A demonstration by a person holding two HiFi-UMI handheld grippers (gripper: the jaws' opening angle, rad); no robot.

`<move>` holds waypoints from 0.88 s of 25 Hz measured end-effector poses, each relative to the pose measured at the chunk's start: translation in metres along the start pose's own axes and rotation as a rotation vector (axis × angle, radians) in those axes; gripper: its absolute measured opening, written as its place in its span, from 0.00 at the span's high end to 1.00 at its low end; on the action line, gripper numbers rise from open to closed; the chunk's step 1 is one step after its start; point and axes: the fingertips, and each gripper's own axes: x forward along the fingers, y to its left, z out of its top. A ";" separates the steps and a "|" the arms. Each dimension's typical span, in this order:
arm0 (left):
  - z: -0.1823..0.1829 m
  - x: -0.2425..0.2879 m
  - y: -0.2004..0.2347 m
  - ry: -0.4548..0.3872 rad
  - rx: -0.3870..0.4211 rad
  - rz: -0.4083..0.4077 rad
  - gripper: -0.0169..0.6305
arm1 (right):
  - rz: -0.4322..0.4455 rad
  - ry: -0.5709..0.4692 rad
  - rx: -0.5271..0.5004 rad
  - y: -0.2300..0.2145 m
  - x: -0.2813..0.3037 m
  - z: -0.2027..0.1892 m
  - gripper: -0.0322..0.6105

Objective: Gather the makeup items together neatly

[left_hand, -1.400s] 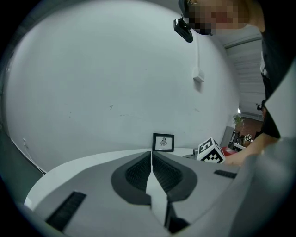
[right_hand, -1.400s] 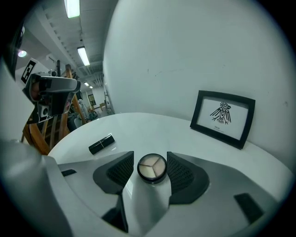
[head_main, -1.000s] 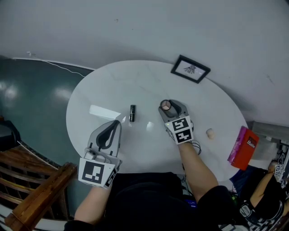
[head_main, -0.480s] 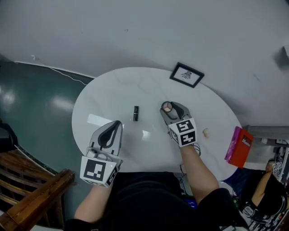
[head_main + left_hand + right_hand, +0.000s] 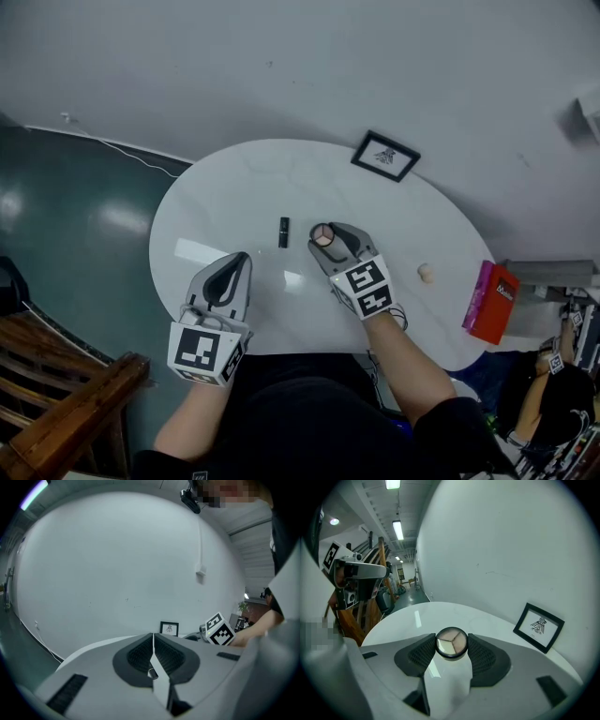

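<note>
The right claw [image 5: 325,237] is gripping a round compact [image 5: 451,642] by its black rim, one pad on each side, over the white tabletop [image 5: 234,183]. The right gripper view is showing three pale shade wedges inside the compact. The head view is giving only a pale disc. The left claw [image 5: 153,638] is sitting closed, pads together with nothing between them, at the tabletop's near edge. Only the head view is showing the black tube [image 5: 283,232] lying just left of the compact, and the beige puff [image 5: 427,273] well apart at the right. A framed picture [image 5: 385,156] is sitting at the far edge.
</note>
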 end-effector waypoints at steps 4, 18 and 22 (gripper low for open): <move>0.002 0.004 0.001 0.011 0.000 -0.005 0.94 | 0.037 0.024 -0.018 0.009 0.015 -0.003 0.63; -0.028 0.003 0.022 0.073 -0.062 0.062 0.94 | 0.074 0.109 -0.013 0.006 0.066 -0.046 0.63; -0.031 0.007 0.022 0.079 -0.061 0.062 0.94 | 0.057 0.120 -0.004 -0.001 0.072 -0.057 0.63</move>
